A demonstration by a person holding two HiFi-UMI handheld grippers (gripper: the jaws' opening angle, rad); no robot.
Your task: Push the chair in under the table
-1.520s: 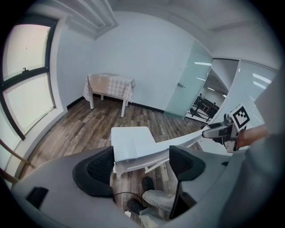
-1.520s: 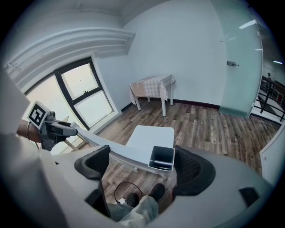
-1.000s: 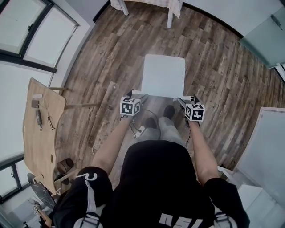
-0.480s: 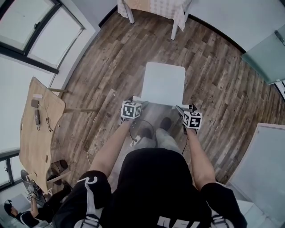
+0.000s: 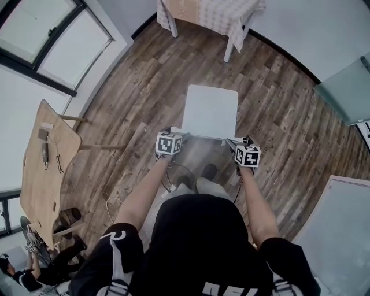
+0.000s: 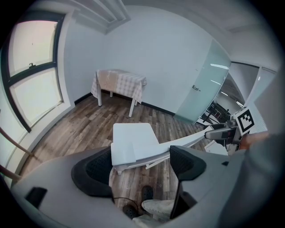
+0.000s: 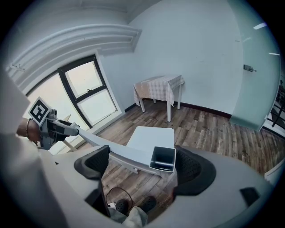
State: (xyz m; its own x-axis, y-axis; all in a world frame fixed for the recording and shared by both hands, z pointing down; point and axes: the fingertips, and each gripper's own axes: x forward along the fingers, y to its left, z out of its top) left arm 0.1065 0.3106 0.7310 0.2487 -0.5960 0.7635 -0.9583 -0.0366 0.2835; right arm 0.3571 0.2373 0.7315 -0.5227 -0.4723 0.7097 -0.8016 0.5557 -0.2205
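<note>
The white chair (image 5: pixel 209 111) stands on the wood floor with its seat toward the cloth-covered table (image 5: pixel 214 11), a stretch of bare floor between them. Its back rail (image 5: pixel 205 137) runs between my two grippers. My left gripper (image 5: pixel 178 137) is at the rail's left end, jaws open around that end (image 6: pixel 122 153). At the rail's right end (image 7: pixel 163 159) my right gripper (image 5: pixel 232 143) is likewise open. Along the rail, each gripper view shows the other gripper: the right one (image 6: pixel 222 132) and the left one (image 7: pixel 55 127). The table (image 6: pixel 118 82) stands ahead by the wall.
A wooden desk (image 5: pixel 46 167) stands by the windows at the left. A frosted glass door (image 5: pixel 347 87) is at the right. A cable (image 5: pixel 173 173) lies on the floor by the person's feet. Another person sits at the lower left corner.
The chair and both grippers have moved forward toward the table, and more of the table now shows at the top of the head view. The hold on the back rail looks the same.
</note>
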